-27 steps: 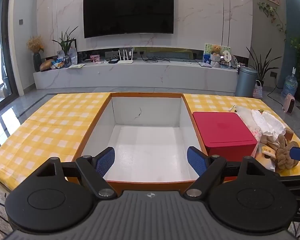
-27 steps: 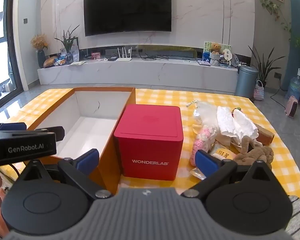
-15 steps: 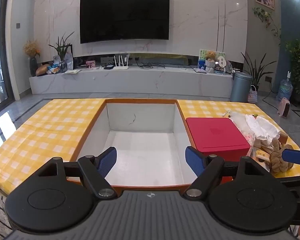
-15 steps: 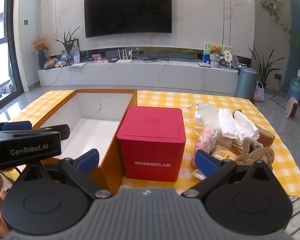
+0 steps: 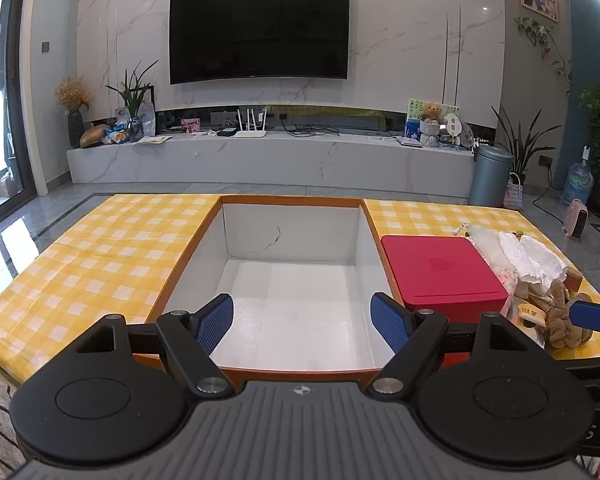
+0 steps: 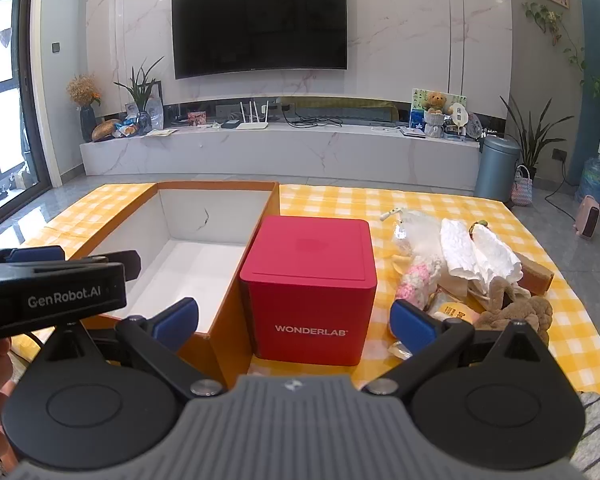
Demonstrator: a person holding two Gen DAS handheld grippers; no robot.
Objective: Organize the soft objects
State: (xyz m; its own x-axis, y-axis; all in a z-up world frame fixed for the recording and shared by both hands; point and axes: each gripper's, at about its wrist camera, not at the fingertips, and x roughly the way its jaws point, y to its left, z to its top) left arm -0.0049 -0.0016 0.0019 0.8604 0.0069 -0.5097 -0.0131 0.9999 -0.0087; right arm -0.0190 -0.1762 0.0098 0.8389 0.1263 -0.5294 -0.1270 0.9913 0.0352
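Observation:
A pile of soft objects lies on the right of the yellow checked table: a white cloth [image 6: 476, 254], a pink knitted item [image 6: 414, 280], a brown plush toy [image 6: 516, 314] and a clear bag [image 6: 414, 226]. The plush also shows in the left wrist view [image 5: 560, 314]. An open orange box with a white inside [image 5: 296, 276] [image 6: 188, 264] stands in the middle. A red closed WONDERLAB box [image 6: 312, 292] [image 5: 440, 272] stands between them. My left gripper [image 5: 302, 322] is open and empty over the orange box's near edge. My right gripper [image 6: 294, 320] is open and empty, in front of the red box.
The table's [image 5: 100, 260] left half is covered by the yellow checked cloth. A wooden block [image 6: 534, 274] lies behind the plush toy. Beyond the table are a marble TV bench [image 5: 268, 160], a TV, a grey bin [image 5: 490, 178] and plants.
Both grippers have tilted up slightly, so the table sits lower in view. Nothing on the table has moved and both stay open.

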